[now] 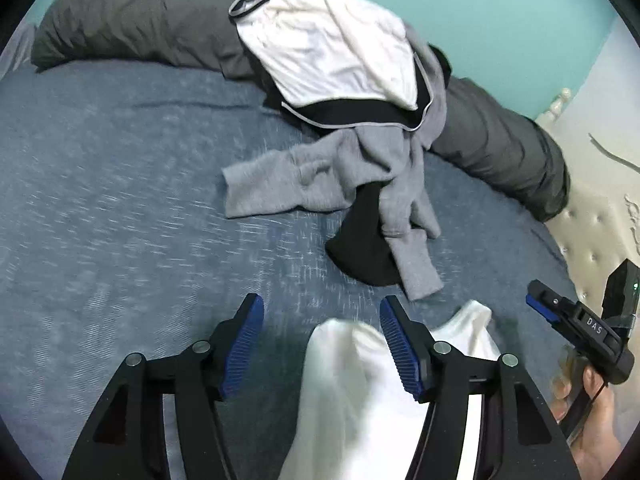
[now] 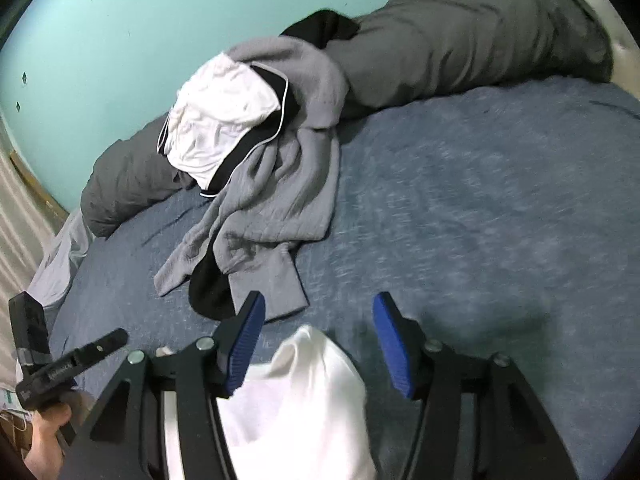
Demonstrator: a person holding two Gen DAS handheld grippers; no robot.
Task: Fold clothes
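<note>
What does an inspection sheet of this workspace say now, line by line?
Surface: blue bedspread, wrinkled, blurred in places.
Job's things: white garment lies between the jaws of both grippers, not pinched; pile of grey sweatshirt, black garment and white garment with dark trim further back.
Clutter: dark grey rolled bedding along the wall.
Grippers: left gripper open; right gripper open; a hand holds the right one.
Cables: nothing seen.
Surroundings: turquoise wall; cream tufted headboard.
</note>
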